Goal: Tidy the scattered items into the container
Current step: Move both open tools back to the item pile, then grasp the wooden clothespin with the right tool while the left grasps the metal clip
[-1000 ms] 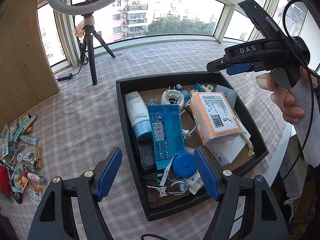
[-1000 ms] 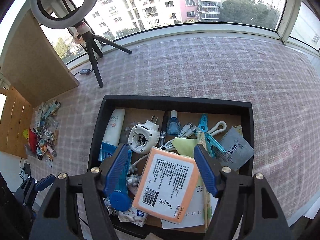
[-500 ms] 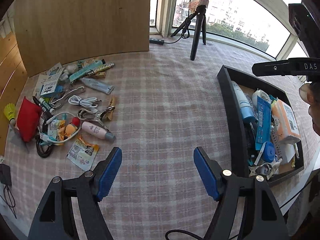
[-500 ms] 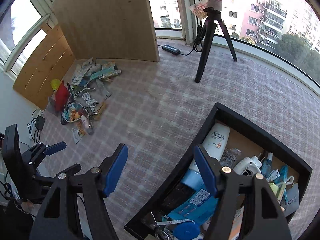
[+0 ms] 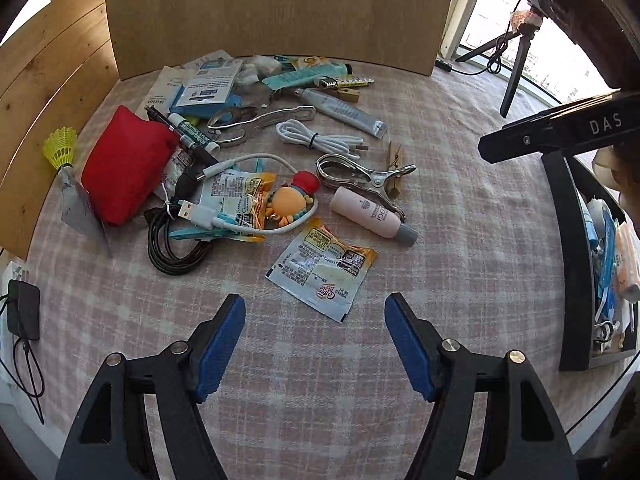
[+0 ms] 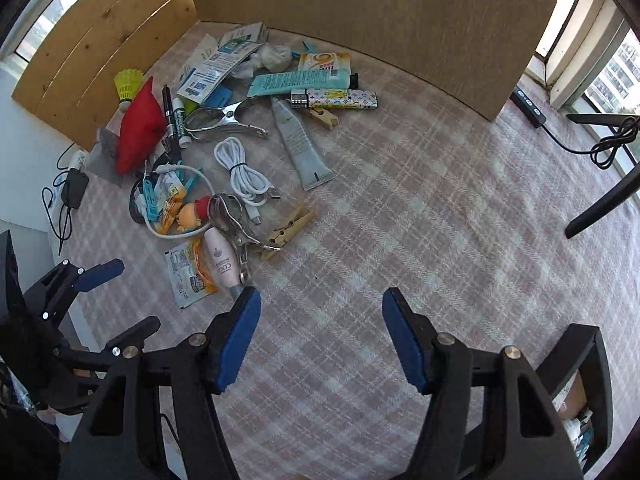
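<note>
My left gripper (image 5: 315, 320) is open and empty, just in front of a coffee sachet (image 5: 322, 273) at the near edge of the scattered pile. A pink tube (image 5: 370, 216), a metal clip (image 5: 356, 176), a white cable (image 5: 316, 140) and a red pouch (image 5: 126, 164) lie beyond. My right gripper (image 6: 320, 320) is open and empty over bare cloth, its left finger beside the pink tube (image 6: 222, 262). The black container (image 5: 572, 264) with several items inside sits at the right edge; its corner shows in the right wrist view (image 6: 600, 380).
A wooden board (image 5: 276, 12) stands behind the pile. A tripod (image 5: 516, 68) stands at the back right. A charger and cables (image 5: 24, 312) lie off the table's left edge. The checked cloth (image 6: 420, 200) stretches between pile and container.
Both grippers swung left, away from the container and toward the scattered pile. The left gripper has come down close to the coffee sachet. Both stayed open.
</note>
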`<state>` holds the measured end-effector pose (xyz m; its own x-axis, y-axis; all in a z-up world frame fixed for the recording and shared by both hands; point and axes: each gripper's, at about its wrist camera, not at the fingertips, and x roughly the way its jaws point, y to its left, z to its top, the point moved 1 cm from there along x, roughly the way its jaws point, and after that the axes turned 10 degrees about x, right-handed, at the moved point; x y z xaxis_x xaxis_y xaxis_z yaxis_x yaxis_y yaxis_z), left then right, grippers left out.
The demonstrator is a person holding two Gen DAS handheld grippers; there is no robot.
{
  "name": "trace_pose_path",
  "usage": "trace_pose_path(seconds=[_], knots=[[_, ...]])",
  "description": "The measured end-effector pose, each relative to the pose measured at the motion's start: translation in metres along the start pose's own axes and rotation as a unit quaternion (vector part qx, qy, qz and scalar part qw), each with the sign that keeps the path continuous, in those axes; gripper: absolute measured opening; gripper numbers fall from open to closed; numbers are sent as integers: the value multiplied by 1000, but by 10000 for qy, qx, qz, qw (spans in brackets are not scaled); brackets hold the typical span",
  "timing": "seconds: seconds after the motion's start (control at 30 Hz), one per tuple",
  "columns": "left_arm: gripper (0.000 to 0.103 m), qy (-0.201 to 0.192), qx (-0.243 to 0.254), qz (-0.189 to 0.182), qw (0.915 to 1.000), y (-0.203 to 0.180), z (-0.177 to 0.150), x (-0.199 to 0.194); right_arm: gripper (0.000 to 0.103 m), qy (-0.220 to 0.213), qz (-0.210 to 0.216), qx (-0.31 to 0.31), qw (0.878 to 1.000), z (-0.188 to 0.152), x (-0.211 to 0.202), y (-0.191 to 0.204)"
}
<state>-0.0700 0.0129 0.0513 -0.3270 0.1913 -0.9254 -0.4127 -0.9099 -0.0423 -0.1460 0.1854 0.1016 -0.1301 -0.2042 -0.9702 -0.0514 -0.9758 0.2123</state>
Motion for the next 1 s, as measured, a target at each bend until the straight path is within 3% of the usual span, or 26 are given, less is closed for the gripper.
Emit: trace_pose_path(seconds=[0.23,0.47,0.67,1.0], knots=[[60,-18,-296,-224,9993,4,40,13,49,188,14,768,9969,27,31,3],[60,16,544,-55,9985,-9,68,36,48,219,88,1151,9931,36,45,5],[63,28,1157,-2,9933,-19,78,53,38,345,9,1202,9921,38,60,7],[66,108,1402,-29,9901,-26,85,75,25,391,-133,1247,9913,45,69,9]])
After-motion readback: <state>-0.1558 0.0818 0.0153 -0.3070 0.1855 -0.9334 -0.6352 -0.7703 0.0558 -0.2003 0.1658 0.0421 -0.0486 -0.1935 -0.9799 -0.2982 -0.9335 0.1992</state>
